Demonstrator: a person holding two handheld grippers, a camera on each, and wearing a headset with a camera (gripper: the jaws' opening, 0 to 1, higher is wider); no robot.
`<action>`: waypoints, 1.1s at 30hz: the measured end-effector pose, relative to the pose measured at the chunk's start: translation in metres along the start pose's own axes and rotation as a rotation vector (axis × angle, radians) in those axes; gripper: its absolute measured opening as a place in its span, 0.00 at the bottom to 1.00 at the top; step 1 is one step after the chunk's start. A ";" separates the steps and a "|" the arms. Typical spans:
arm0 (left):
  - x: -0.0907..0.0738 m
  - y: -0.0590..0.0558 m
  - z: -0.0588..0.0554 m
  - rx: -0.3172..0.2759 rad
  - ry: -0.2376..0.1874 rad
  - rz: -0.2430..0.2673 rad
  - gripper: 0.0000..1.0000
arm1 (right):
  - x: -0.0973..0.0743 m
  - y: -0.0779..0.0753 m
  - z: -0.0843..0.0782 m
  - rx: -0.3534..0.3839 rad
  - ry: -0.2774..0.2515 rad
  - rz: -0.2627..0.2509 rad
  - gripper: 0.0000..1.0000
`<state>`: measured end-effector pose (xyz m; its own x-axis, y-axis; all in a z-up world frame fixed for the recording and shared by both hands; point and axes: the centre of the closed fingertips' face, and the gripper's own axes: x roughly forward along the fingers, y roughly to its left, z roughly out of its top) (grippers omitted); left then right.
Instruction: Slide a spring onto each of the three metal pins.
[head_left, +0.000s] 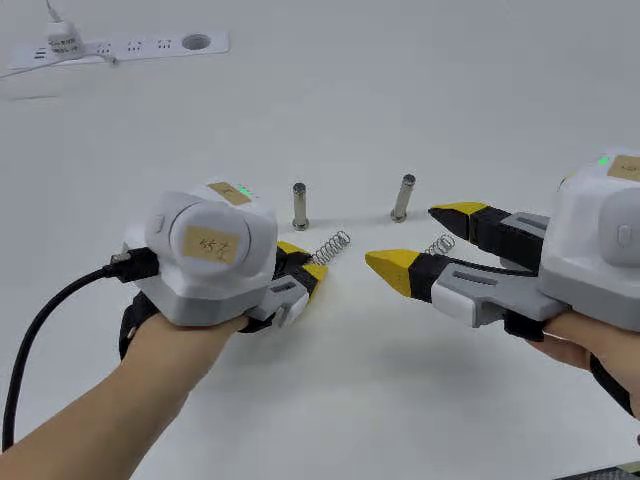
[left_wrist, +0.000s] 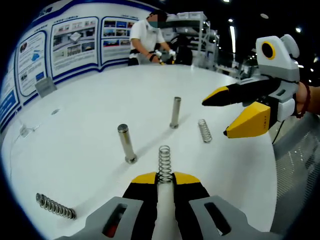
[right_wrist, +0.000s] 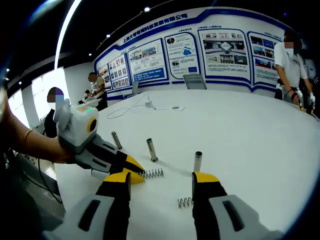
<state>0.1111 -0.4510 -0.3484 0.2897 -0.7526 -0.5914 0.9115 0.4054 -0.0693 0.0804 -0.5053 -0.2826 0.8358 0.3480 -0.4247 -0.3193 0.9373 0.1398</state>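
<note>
I work at a broad white table (head_left: 400, 90) with a white power strip (head_left: 130, 46) lying at its far edge. Behind it runs a wall of blue-and-white poster boards (right_wrist: 200, 47), and a person in a white shirt (left_wrist: 145, 42) stands near metal shelves (left_wrist: 192, 25). Strip lights (left_wrist: 233, 37) glow on the dark ceiling.

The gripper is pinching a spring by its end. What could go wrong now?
1. The left gripper pinches the spring only at one end, so it might pop out before reaching a pin.
2. The open right gripper could flick away the loose spring lying between its jaws instead of grabbing it.
3. A bump might tip a thin upright pin.
</note>
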 end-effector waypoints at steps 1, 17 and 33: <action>0.000 0.000 0.000 0.000 0.000 0.001 0.11 | 0.000 0.000 0.000 0.000 0.000 -0.001 0.50; -0.011 0.002 0.006 0.023 -0.036 0.011 0.10 | -0.001 0.000 0.008 0.011 -0.007 -0.019 0.48; -0.048 -0.003 0.022 -0.018 -0.145 0.007 0.10 | 0.005 0.013 0.024 0.122 -0.026 0.018 0.39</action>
<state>0.1009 -0.4275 -0.3025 0.3365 -0.8161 -0.4698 0.9042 0.4195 -0.0810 0.0910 -0.4906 -0.2615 0.8423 0.3638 -0.3977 -0.2791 0.9256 0.2555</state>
